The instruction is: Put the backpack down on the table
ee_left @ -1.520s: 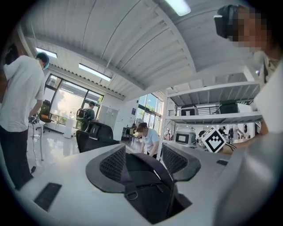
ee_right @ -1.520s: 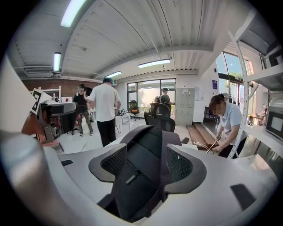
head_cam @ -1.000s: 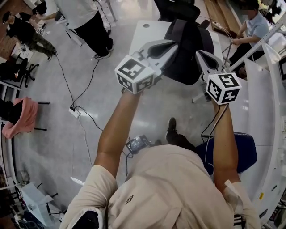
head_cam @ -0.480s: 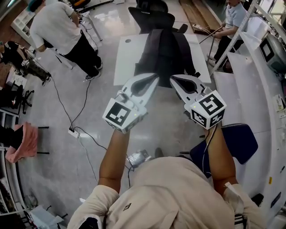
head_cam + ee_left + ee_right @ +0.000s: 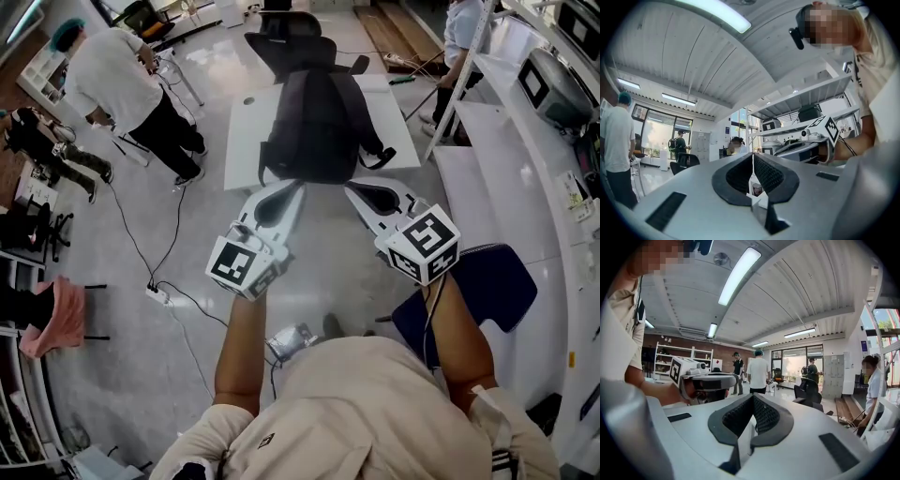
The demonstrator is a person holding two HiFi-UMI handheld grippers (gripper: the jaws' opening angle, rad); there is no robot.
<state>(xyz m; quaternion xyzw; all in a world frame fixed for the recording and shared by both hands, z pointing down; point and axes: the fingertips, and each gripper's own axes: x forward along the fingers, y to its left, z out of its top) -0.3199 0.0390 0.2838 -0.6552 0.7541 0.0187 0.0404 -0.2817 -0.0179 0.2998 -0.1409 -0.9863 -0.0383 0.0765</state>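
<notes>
The black backpack (image 5: 319,122) is laid flat on the white table (image 5: 246,141), just ahead of both claws and a little past their tips. It is not touched by either claw. The left claw (image 5: 289,190) is held up in the air near the front edge of the table. Its jaws are pressed together and nothing is pinched between them. The right claw (image 5: 361,192) is held just beside it, on its right. Its jaws are pressed together too, and nothing is held in them. A dark strap (image 5: 377,155) seems to stick out from the side of the backpack, ahead of the right claw, but it is hard to be sure. A black office chair (image 5: 291,42) is seen past the table, far ahead of the claws. A blue chair (image 5: 492,295) is seen to the right of the right claw and behind it. A person in a white shirt (image 5: 122,80) is seen well off to the left of the left claw.
</notes>
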